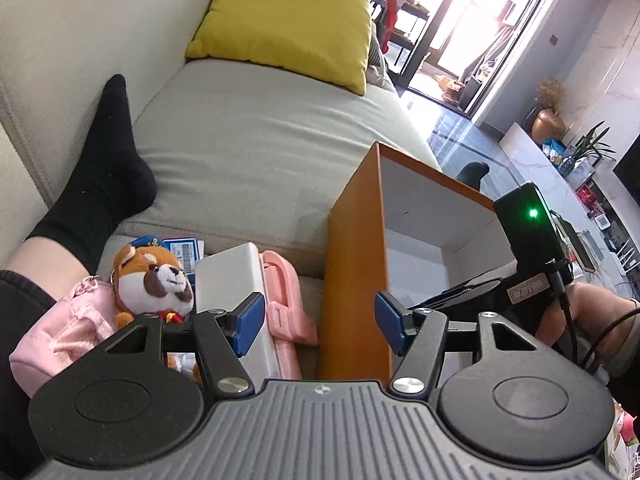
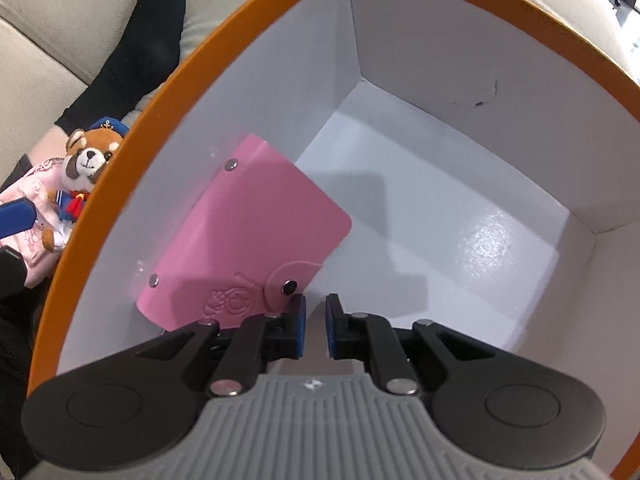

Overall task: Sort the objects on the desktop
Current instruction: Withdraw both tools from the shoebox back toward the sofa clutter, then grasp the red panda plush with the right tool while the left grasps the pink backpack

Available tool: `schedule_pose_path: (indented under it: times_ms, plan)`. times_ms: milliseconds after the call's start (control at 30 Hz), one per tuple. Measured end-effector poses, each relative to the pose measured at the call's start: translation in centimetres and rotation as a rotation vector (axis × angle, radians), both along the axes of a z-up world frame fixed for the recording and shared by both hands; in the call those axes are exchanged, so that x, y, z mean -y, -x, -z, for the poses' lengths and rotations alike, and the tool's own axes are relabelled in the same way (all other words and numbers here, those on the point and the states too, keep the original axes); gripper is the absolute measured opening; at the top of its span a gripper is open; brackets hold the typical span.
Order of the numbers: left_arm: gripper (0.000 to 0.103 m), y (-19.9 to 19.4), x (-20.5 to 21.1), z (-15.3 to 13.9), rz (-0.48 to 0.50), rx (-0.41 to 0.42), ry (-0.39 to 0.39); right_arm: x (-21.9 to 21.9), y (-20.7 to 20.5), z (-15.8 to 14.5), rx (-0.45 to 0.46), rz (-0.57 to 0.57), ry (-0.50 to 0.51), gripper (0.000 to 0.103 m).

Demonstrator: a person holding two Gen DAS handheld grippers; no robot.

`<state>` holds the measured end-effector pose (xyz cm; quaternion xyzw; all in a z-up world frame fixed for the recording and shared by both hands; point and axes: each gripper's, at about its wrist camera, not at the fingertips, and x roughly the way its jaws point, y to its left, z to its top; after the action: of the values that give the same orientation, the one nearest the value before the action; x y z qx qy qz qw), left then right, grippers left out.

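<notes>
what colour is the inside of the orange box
White: the orange-rimmed cardboard box has plain white inner walls and floor, seen best in the right wrist view.

Blue card point(image 1: 183, 251) mostly hidden behind plush point(image 1: 154, 280); barcode text unreadable. Pink wallet point(image 2: 248, 232) lower corner behind right fingers point(image 2: 298, 330).
</notes>
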<state>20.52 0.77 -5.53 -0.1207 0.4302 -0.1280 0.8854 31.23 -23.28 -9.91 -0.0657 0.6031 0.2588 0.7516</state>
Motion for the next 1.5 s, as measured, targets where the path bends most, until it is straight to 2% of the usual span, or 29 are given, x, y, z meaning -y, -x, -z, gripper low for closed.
schedule_pose_path:
  times_ms: [67, 133, 300, 400, 633, 767, 1100, 1267, 1367, 1433, 1500]
  plan:
    - [0.071, 0.2, -0.1, 0.0, -0.003, -0.002, 0.000, -0.1, -0.1, 0.0, -0.019, 0.003, -0.034, 0.007]
    - [0.071, 0.3, -0.3, 0.0, -0.009, -0.004, -0.001, -0.7, -0.1, -0.1, -0.016, -0.008, -0.041, 0.007]
    - [0.071, 0.8, -1.1, -0.3, -0.031, -0.004, -0.007, -1.9, 0.3, -0.2, 0.010, -0.052, -0.007, 0.008]
    - [0.071, 1.2, -1.8, -0.4, -0.048, -0.007, -0.010, -1.4, 0.5, -0.4, 0.003, -0.047, -0.005, 0.009]
    - [0.071, 2.1, -2.6, -0.9, -0.062, -0.005, -0.028, -0.3, 1.0, -2.0, 0.065, -0.040, 0.019, 0.009]
    - [0.071, 3.2, -3.2, -1.3, -0.057, -0.004, -0.062, 0.2, 2.0, -3.4, 0.119, -0.031, 0.017, 0.009]
    - [0.069, 6.5, -6.6, -2.4, -0.090, 0.002, -0.165, 0.9, 6.5, -10.0, 0.219, -0.048, -0.122, 0.009]
    - [0.069, 7.5, -8.8, -2.9, -0.124, -0.001, -0.228, -1.8, 8.4, -12.5, 0.239, -0.117, -0.200, 0.010]
    - [0.069, 7.6, -9.8, -3.1, -0.120, 0.007, -0.260, -4.8, 8.9, -12.7, 0.226, -0.166, -0.213, 0.010]
    - [0.069, 7.1, -10.5, -3.2, -0.108, 0.000, -0.267, -6.9, 9.1, -12.5, 0.215, -0.193, -0.203, 0.014]
    - [0.069, 6.2, -11.3, -3.1, -0.106, -0.013, -0.258, -9.2, 9.1, -11.8, 0.200, -0.213, -0.185, 0.022]
